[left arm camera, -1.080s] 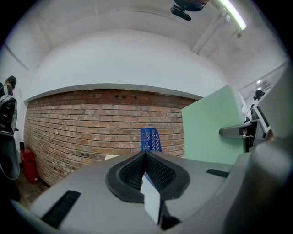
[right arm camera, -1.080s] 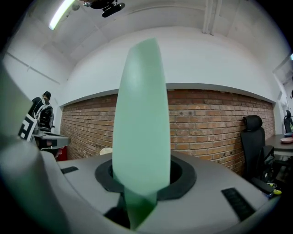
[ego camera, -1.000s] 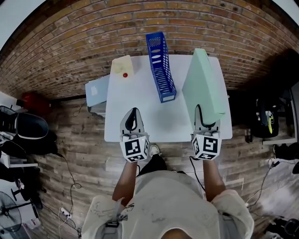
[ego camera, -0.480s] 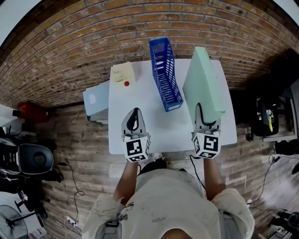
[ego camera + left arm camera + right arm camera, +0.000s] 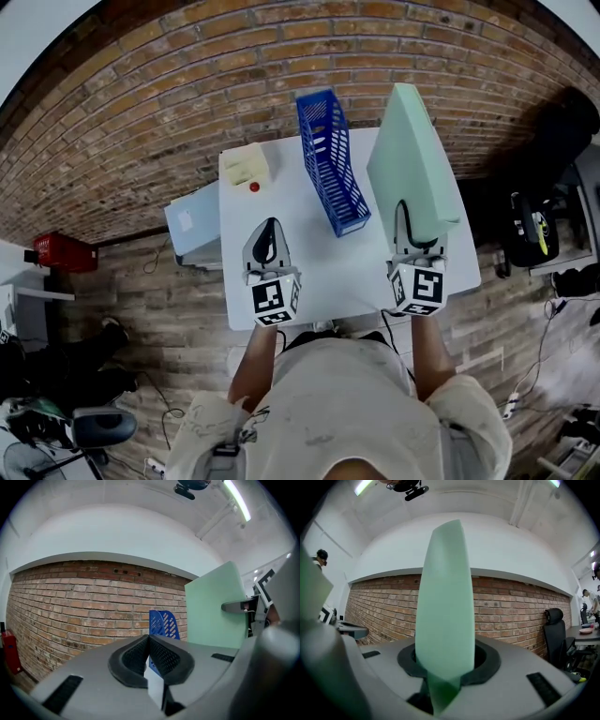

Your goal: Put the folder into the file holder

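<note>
My right gripper (image 5: pixel 413 246) is shut on the near edge of a pale green folder (image 5: pixel 410 161), which stands lifted above the right side of the white table (image 5: pixel 291 206). In the right gripper view the folder (image 5: pixel 444 606) rises edge-on from between the jaws. The blue mesh file holder (image 5: pixel 330 159) stands upright at the table's back middle, just left of the folder, and shows ahead in the left gripper view (image 5: pixel 163 624). My left gripper (image 5: pixel 268 246) hovers over the table's front left, jaws together with nothing in them (image 5: pixel 148 654).
A pale yellow pad (image 5: pixel 246 163) and a small red object (image 5: pixel 253 187) lie at the table's back left corner. A grey box (image 5: pixel 194 223) stands on the floor left of the table. A brick wall runs behind; a black chair (image 5: pixel 555 634) is at the right.
The head view has shifted, so the table and file holder sit slightly differently in frame. Both grippers and the held folder keep the same pose.
</note>
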{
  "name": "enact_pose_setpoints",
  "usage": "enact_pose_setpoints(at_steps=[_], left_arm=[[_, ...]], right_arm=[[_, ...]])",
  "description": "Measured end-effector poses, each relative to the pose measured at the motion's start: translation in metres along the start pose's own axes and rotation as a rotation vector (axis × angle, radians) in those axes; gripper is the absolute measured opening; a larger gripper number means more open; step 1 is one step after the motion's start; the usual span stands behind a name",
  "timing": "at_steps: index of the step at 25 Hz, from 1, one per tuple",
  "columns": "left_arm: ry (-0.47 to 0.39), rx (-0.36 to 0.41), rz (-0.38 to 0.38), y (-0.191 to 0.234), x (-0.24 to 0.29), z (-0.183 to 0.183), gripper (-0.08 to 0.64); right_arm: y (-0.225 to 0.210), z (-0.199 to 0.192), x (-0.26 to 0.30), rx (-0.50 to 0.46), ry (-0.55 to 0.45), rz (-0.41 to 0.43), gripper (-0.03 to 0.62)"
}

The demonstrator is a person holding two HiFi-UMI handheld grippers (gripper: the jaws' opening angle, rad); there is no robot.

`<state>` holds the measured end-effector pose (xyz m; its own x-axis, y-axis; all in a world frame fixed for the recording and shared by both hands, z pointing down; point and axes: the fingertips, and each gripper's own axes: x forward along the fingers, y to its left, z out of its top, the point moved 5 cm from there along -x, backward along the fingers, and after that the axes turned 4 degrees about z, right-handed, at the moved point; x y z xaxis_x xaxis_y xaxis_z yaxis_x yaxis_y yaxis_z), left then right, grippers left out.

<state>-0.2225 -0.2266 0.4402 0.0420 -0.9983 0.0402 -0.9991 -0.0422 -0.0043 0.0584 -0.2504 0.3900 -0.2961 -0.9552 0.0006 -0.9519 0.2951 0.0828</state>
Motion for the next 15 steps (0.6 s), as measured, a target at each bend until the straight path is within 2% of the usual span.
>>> enact_pose_setpoints(at_steps=[8, 15], left_arm=[[-0.068, 0.001, -0.028, 0.004, 0.006, 0.015, 0.014], [-0.057, 0.014, -0.037, 0.0, 0.007, 0.014, 0.014]], right_arm=[[-0.003, 0.067, -0.008, -0.06, -0.156, -0.019, 0.144], [0.001, 0.135, -0.012, -0.056, -0.362, 0.015, 0.144]])
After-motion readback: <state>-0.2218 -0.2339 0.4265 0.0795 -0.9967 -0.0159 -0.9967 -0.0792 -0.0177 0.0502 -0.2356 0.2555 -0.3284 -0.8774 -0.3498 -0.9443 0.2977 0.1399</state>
